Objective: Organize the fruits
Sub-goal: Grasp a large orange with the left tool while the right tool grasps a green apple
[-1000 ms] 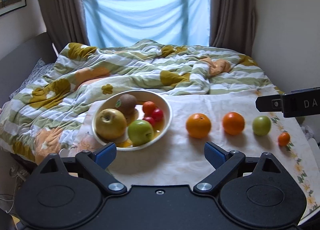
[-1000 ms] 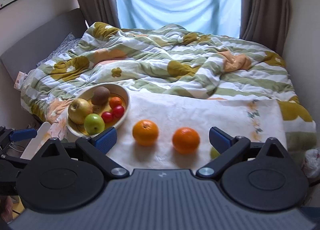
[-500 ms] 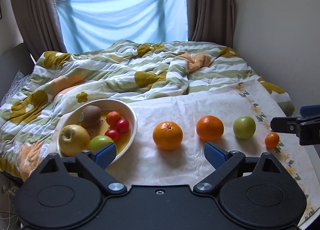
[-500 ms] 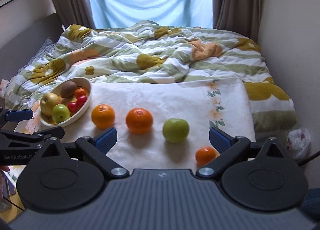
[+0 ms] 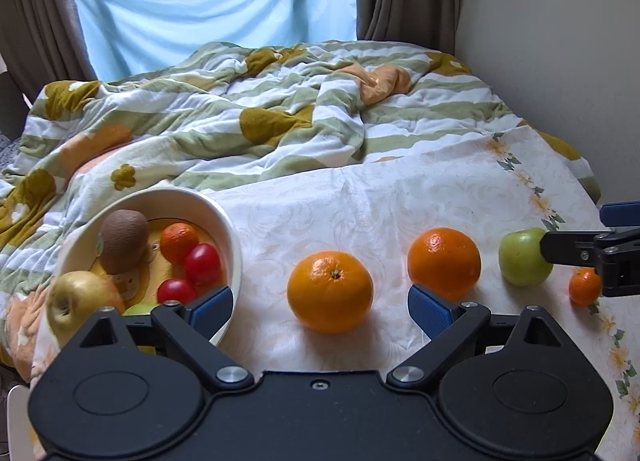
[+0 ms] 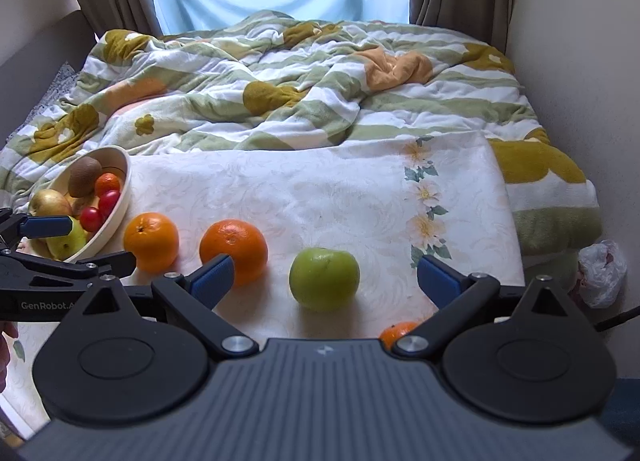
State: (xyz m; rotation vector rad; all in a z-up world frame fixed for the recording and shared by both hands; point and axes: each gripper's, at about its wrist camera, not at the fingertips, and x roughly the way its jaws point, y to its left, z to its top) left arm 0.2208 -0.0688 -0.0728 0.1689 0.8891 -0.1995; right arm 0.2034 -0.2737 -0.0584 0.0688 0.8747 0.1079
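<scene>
My left gripper [image 5: 320,307] hovers, fingers apart, over an orange [image 5: 330,291]; my right gripper [image 6: 323,275], fingers apart, frames the apple [image 6: 324,278]. At 5 o'clock, a mandarin [image 6: 397,332] is half hidden.

A cream bowl [image 5: 234,245] at the lower left of the left wrist view holds a brown kiwi [image 5: 122,235], a yellow apple [image 5: 82,301], a small tangerine [image 5: 179,241] and two red tomatoes [image 5: 203,263]. To its right, in a row on the white cloth [image 5: 360,205], lie two oranges [image 5: 330,291], a green apple [image 6: 324,278] and a small tangerine [image 5: 583,286], apart from one another.
</scene>
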